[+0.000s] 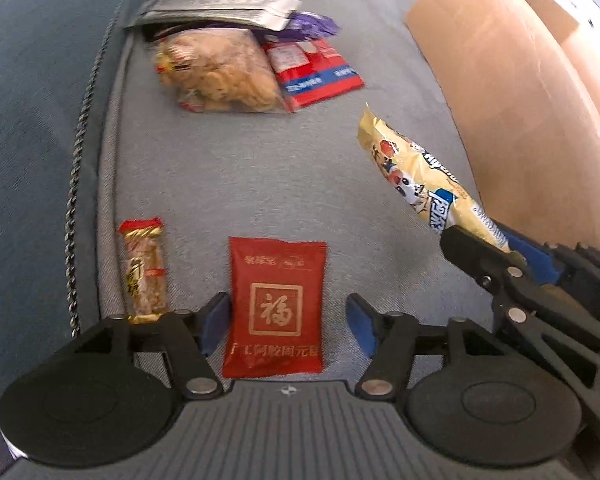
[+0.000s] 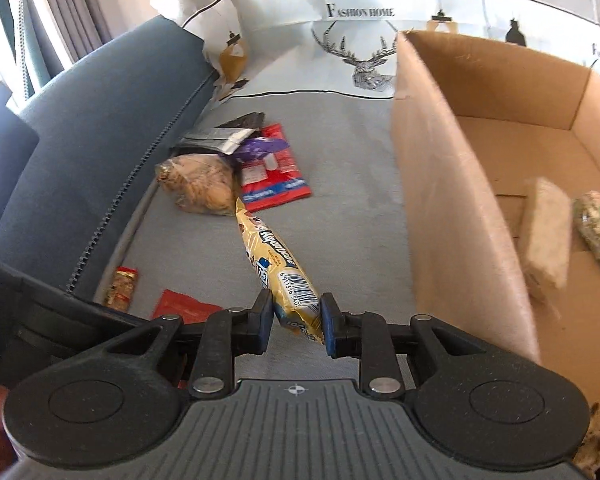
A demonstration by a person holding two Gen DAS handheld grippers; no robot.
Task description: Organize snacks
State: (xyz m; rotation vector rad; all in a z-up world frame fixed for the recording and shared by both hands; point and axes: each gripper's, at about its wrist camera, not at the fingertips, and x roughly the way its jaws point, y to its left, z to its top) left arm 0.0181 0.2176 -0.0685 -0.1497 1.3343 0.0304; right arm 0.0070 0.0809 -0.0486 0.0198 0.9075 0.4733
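Note:
My right gripper [image 2: 296, 318] is shut on one end of a long yellow snack packet [image 2: 274, 258] and holds it above the grey sofa cushion, left of the cardboard box [image 2: 452, 184]. The packet also shows in the left wrist view [image 1: 416, 176], with the right gripper [image 1: 496, 256] at its lower end. My left gripper [image 1: 284, 326] is open, its blue pads on either side of a flat red packet [image 1: 276, 308] that lies on the cushion. A small gold and red snack bar [image 1: 144, 272] lies just left of it.
A pile of snacks lies farther back: a clear bag of biscuits [image 1: 220, 68], a red and blue packet [image 1: 316, 72], silver [image 1: 216, 12] and purple [image 1: 312, 24] wrappers. The box holds a pale block [image 2: 546, 232] and a green packet [image 2: 598, 228]. The blue sofa arm [image 2: 92, 152] is on the left.

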